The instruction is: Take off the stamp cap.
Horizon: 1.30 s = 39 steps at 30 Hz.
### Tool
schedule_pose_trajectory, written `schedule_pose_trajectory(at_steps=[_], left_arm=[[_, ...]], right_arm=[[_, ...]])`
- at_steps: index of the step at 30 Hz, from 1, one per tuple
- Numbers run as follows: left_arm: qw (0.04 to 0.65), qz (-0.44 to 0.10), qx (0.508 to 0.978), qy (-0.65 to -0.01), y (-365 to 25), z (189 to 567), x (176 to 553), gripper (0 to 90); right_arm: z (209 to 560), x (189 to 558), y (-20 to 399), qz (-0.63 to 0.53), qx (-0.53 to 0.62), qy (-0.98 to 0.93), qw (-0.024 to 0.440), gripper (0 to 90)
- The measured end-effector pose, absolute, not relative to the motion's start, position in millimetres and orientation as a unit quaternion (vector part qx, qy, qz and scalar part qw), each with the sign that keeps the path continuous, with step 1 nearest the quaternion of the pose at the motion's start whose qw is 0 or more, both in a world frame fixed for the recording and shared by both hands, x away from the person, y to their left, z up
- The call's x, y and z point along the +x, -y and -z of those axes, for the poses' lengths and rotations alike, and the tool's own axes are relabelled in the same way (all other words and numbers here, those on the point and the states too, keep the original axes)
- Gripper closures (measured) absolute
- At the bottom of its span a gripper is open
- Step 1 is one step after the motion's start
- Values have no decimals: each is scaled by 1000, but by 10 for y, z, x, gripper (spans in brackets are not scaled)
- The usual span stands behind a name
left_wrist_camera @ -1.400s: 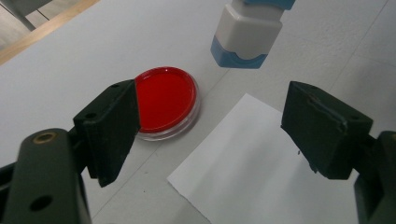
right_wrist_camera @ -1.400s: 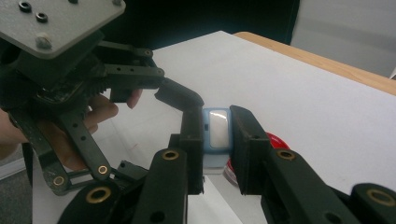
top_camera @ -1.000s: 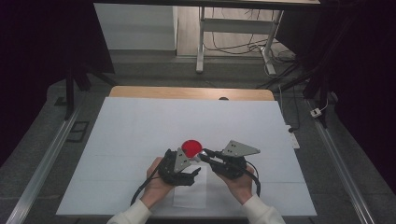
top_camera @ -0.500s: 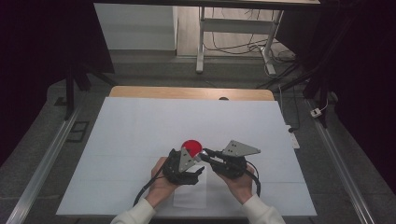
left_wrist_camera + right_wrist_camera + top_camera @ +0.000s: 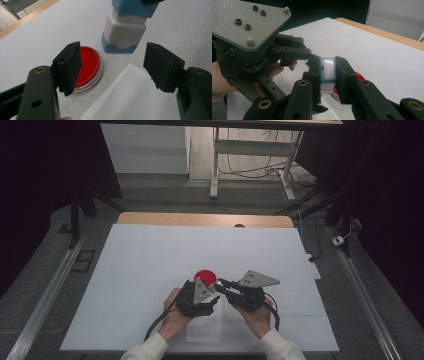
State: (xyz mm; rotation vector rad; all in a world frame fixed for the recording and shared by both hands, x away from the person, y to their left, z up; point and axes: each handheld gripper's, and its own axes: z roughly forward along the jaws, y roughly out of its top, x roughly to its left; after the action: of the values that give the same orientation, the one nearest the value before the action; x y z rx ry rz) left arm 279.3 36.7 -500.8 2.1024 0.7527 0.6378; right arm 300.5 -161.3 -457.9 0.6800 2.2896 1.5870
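Now we grip the stamp [image 5: 328, 70] at frame centre in our right gripper [image 5: 327, 75]; our left gripper [image 5: 112, 65], jaws just closing on nothing, hangs before it beside the ink pad [image 5: 87, 66]; next, inking needs a steady press.

The stamp [image 5: 328, 71] is a small blocky piece, blue at top and foot with a white rounded body between; it stands upright, clamped at its blue top between the right gripper's [image 5: 327, 75] jaws, its foot on or just above the table, hard to tell which. It sits ahead of the left gripper [image 5: 112, 60], beyond the gap of its jaws, which have just been closing with nothing between them. The red ink pad [image 5: 86, 66], a round shallow dish with a clear rim, lies flat beside the stamp's foot, partly behind the left gripper's jaw.
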Motion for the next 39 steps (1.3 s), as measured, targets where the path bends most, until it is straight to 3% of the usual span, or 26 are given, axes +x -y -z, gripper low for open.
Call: schedule_pose_trajectory(at_steps=[13, 39], left_arm=[[401, -262, 827, -295, -369, 5009, 2785, 505], [407, -267, 828, -280, -349, 5012, 2752, 621]], right_arm=[[4587, 3009, 1618, -547, 237, -791, 135, 748], [4604, 3017, 1614, -545, 241, -792, 133, 747]])
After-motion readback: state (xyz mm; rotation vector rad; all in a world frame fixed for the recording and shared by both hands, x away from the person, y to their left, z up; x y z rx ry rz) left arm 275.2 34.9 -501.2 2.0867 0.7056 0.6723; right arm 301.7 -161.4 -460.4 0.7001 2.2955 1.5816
